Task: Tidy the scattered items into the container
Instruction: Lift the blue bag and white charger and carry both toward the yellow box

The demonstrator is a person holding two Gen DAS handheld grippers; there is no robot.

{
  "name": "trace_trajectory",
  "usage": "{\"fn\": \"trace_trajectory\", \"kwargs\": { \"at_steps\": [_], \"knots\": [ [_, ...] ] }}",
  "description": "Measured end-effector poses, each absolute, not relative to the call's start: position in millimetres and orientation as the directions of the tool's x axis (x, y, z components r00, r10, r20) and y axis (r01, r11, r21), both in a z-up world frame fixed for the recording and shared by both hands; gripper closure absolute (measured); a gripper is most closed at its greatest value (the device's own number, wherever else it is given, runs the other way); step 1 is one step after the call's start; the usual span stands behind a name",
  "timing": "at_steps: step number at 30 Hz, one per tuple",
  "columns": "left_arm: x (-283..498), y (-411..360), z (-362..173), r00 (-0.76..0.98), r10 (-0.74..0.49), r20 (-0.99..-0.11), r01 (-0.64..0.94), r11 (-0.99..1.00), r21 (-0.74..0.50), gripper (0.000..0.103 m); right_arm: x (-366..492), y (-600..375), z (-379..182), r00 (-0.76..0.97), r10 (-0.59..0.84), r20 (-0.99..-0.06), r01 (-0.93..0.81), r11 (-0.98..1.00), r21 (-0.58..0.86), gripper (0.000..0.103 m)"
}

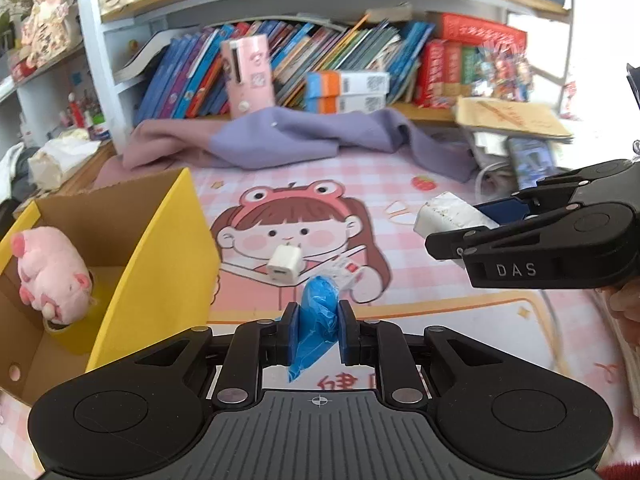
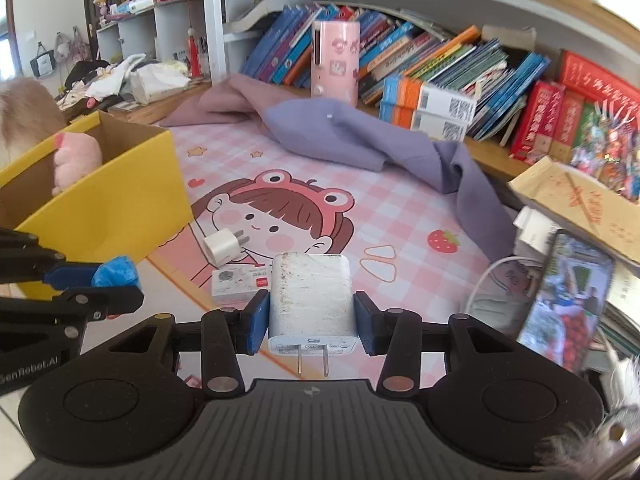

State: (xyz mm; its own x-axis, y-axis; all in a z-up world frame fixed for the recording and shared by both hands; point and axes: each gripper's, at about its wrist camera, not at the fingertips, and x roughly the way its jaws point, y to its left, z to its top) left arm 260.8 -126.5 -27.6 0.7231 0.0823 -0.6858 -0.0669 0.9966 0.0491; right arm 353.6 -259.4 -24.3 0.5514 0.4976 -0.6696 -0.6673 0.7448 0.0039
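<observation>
My left gripper (image 1: 318, 320) is shut on a crumpled blue plastic bag (image 1: 318, 316), held above the pink cartoon mat; the same bag (image 2: 116, 274) shows at the left of the right wrist view. My right gripper (image 2: 311, 312) is shut on a large white charger (image 2: 311, 300), prongs pointing back at the camera. That charger (image 1: 448, 214) appears at the right of the left wrist view. A small white plug adapter (image 1: 285, 264) and a small white card packet (image 2: 240, 282) lie on the mat. The yellow cardboard box (image 1: 160, 256) at left holds a pink plush pig (image 1: 52, 272).
A purple cloth (image 1: 320, 136) is bunched at the back of the mat, before a shelf of books (image 1: 320, 64) and a pink box (image 1: 250, 74). A lit phone (image 2: 568, 300), a white cable (image 2: 486, 276) and a paper stack (image 2: 580, 200) crowd the right side.
</observation>
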Motion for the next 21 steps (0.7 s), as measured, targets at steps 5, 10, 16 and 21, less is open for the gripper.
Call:
{"fn": "trace_trajectory", "kwargs": {
  "at_steps": [5, 10, 16, 21],
  "knots": [
    [241.9, -129.1, -12.0, 0.758, 0.022, -0.652, 0.012, 0.999, 0.047, 0.085, 325.0, -270.4, -11.7, 0.575, 0.482, -0.662, -0.647, 0.763, -0.006, 0.061],
    [223.7, -124.3, 0.2, 0.775, -0.035, -0.631, 0.062, 0.998, 0.021, 0.085, 296.2, -273.1, -2.5, 0.600, 0.458, -0.656, -0.617, 0.787, -0.015, 0.061],
    [198.6, -109.7, 8.6, 0.780, -0.087, -0.620, 0.109, 0.994, -0.002, 0.086, 255.4, -268.2, 8.6, 0.614, 0.439, -0.656, -0.583, 0.812, -0.003, 0.061],
    [176.7, -93.5, 11.4, 0.780, -0.112, -0.615, 0.141, 0.990, -0.001, 0.086, 222.6, -253.1, 9.5, 0.616, 0.425, -0.663, -0.549, 0.835, 0.026, 0.061]
  ]
}}
